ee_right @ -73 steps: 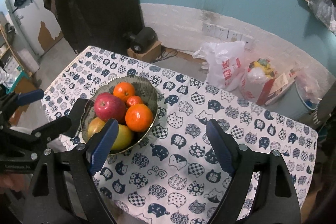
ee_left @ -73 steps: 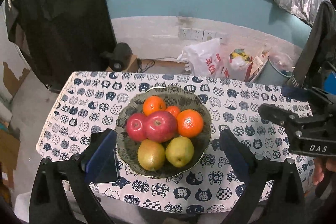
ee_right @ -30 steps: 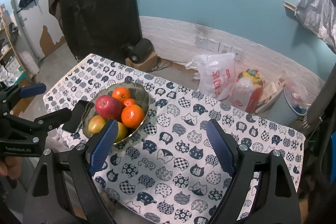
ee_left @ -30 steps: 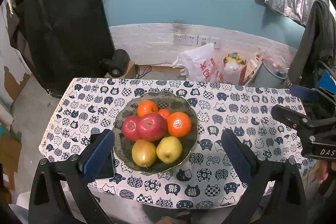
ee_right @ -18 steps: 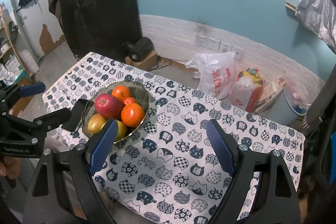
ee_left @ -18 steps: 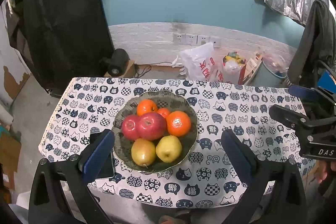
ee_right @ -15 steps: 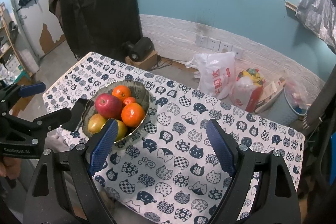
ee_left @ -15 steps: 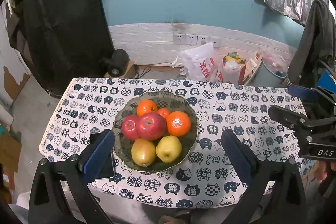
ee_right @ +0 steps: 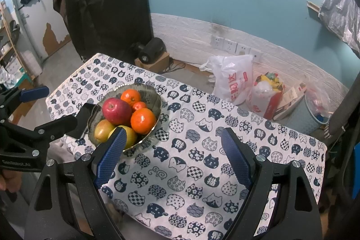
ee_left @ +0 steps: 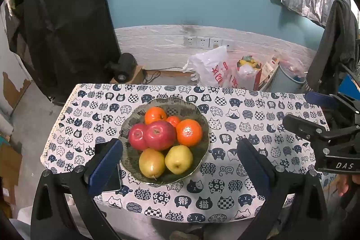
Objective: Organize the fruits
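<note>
A dark patterned bowl [ee_left: 203, 125] [ee_right: 157, 96] sits on the cat-print tablecloth, left of the table's middle. It holds two red apples [ee_left: 160, 135] [ee_right: 116, 111], three oranges [ee_left: 188, 132] [ee_right: 143, 121] and two yellow-green pears [ee_left: 178, 159] [ee_right: 102, 130]. My left gripper [ee_left: 180, 165] hangs open above the bowl's near side, nothing between its blue pads. To the bowl's right my right gripper [ee_right: 173, 154] stands open over bare cloth, its left pad [ee_right: 110, 156] in front of one pear.
A dark phone [ee_left: 112, 177] [ee_right: 82, 118] lies just left of the bowl. The table [ee_right: 225, 150] ends near the front. On the floor behind stand plastic bags [ee_left: 212, 70], a blue bin [ee_right: 306, 114] and a small black device on a box [ee_left: 122, 68].
Since the oldest frames both grippers have drawn back and up from the table, so the bowl looks smaller. Over the last second nothing has moved.
</note>
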Demonstrator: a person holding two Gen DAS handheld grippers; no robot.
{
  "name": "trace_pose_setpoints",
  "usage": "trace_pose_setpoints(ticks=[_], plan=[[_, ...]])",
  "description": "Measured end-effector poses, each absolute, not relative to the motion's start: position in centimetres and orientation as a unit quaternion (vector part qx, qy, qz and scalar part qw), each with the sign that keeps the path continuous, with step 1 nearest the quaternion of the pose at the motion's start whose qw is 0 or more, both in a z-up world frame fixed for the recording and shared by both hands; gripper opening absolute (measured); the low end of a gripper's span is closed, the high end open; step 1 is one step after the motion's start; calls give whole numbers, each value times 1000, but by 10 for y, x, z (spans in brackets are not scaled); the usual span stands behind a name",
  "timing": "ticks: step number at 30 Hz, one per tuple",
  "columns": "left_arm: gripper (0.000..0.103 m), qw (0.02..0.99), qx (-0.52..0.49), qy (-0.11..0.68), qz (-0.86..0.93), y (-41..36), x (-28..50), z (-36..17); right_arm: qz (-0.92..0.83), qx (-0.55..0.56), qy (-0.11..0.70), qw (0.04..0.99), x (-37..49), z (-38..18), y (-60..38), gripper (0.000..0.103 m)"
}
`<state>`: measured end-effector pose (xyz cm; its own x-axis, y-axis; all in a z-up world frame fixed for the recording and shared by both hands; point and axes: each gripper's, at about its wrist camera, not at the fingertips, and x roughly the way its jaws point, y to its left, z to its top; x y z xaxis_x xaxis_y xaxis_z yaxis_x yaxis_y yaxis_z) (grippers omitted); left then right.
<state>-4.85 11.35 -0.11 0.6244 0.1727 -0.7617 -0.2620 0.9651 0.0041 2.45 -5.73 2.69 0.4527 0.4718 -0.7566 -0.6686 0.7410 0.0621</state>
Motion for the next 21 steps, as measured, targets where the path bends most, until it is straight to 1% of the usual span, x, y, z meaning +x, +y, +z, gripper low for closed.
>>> trace_pose_setpoints(ticks=[21], plan=[[102,901,-60,414,113,111,-48,2,337,-124,400,843,25,27,-56,85]])
